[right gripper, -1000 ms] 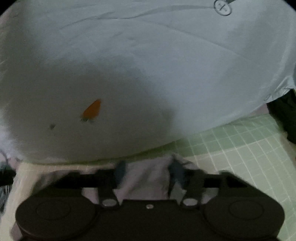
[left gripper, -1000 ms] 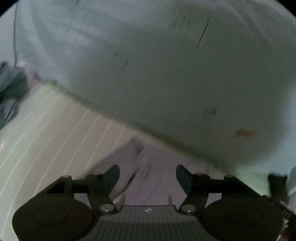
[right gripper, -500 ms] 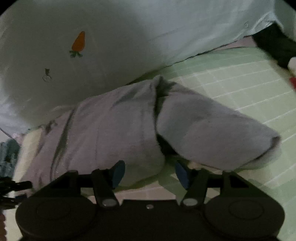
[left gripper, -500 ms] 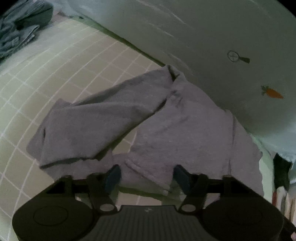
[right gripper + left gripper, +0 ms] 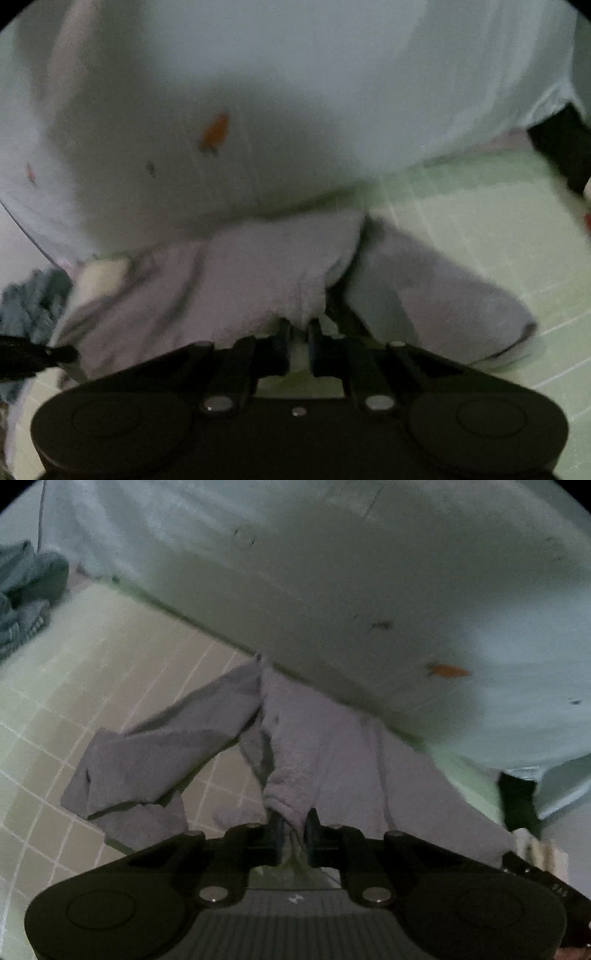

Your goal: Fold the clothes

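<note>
A: In the left wrist view, your left gripper [image 5: 293, 830] had its jaws clamped on a bunched edge of the grey garment [image 5: 332, 746]. The garment lay on the green checked sheet [image 5: 74, 686] of the bed, just under the pale quilt [image 5: 332, 572], and one sleeve [image 5: 155, 753] was spread out to the side, partly folded on itself.

B: And in the right wrist view?

A: There your right gripper [image 5: 298, 338] also had its jaws closed on the near edge of the grey garment [image 5: 240, 280]. The other sleeve [image 5: 436, 295] lay out to the right on the sheet [image 5: 498, 221]. The picture was blurred, so I could not tell how much cloth you held.

B: How should I have done this step well?

A: I judge both hands were holding one edge for a fold. You should have kept both grips equally firm, moved the two grippers together at the same height, and kept the edge tight between them, so that the cloth did not sag or twist. The sleeves were loose and could drag, and the quilt was very near.
</note>
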Demonstrator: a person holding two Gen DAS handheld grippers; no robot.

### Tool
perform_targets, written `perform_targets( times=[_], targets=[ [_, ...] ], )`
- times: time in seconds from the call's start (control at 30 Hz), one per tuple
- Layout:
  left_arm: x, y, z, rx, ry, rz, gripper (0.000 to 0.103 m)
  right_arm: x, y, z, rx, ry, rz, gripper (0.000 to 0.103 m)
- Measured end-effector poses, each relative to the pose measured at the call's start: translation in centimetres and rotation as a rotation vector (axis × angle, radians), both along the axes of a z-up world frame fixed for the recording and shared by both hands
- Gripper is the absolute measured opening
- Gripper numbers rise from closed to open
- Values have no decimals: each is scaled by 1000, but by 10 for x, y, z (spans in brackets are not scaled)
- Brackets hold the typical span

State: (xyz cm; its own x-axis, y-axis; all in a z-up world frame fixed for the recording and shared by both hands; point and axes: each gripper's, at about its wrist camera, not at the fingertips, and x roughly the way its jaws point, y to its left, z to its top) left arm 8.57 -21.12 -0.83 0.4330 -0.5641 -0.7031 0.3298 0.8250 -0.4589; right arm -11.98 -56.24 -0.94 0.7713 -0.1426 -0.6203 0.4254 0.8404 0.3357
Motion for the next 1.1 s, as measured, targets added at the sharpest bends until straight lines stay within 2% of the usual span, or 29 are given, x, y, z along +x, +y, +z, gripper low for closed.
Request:
perform_targets(
  times=[0.1, 0.2, 0.27, 0.33, 0.37, 0.4, 0.43, 0.47, 0.5, 0.53, 0.57, 0.63, 0.7, 0.77, 0.9, 1.0, 1.03, 1.07, 1.1],
  targets=[
    [-25, 19, 25, -66, -29, -10, 11, -29, 5, 31, -33, -67, -1, 9],
    [-56, 40, 48, -104, -56, -21, 11, -62, 8, 57, -11, -128, -10, 9],
    [-72, 52, 51, -106, -36, -4, 12, -80, 11, 67, 12, -147, -12, 9],
    [-83, 63, 39, -109, 20, 34, 15, -92, 15, 68, 26, -130, -12, 9],
    [-86, 66, 25, -85, 45, 51, 25, -95, 18, 65, 34, -109, -12, 9],
    [-89, 68, 12, -56, 70, 67, 28, -98, 20, 57, 49, -77, -13, 10],
    [-89, 67, -2, 8, 102, 83, 34, -97, 21, 45, 56, -21, -22, 14],
    [-90, 67, -14, 70, 132, 98, 34, -95, 23, 31, 56, 45, -36, 15],
    [-91, 68, -23, 113, 154, 107, 36, -93, 26, 18, 46, 101, -56, 24],
    [-92, 69, -31, 151, 174, 114, 44, -92, 28, 5, 39, 141, -69, 34],
    [-93, 72, -35, 147, 184, 113, 58, -94, 30, -3, 52, 152, -75, 38],
    [-94, 76, -43, 144, 186, 106, 76, -100, 30, -16, 101, 144, -88, 56],
    [-92, 73, -49, 165, 181, 90, 77, -106, 31, -28, 130, 158, -92, 64],
    [-89, 66, -57, 205, 194, 60, 77, -101, 32, -43, 124, 200, -90, 67],
    [-83, 52, -73, 247, 202, 9, 77, -90, 43, -77, 108, 307, -60, 67],
    [-82, 43, -82, 258, 202, -19, 75, -84, 55, -89, 78, 332, -40, 61],
    [-82, 40, -85, 262, 202, -28, 73, -83, 58, -89, 70, 330, -37, 58],
    [-82, 37, -88, 266, 201, -37, 63, -82, 60, -90, 62, 327, -34, 57],
    [-82, 34, -90, 269, 201, -45, 53, -82, 63, -90, 47, 331, -32, 52]
  ],
)
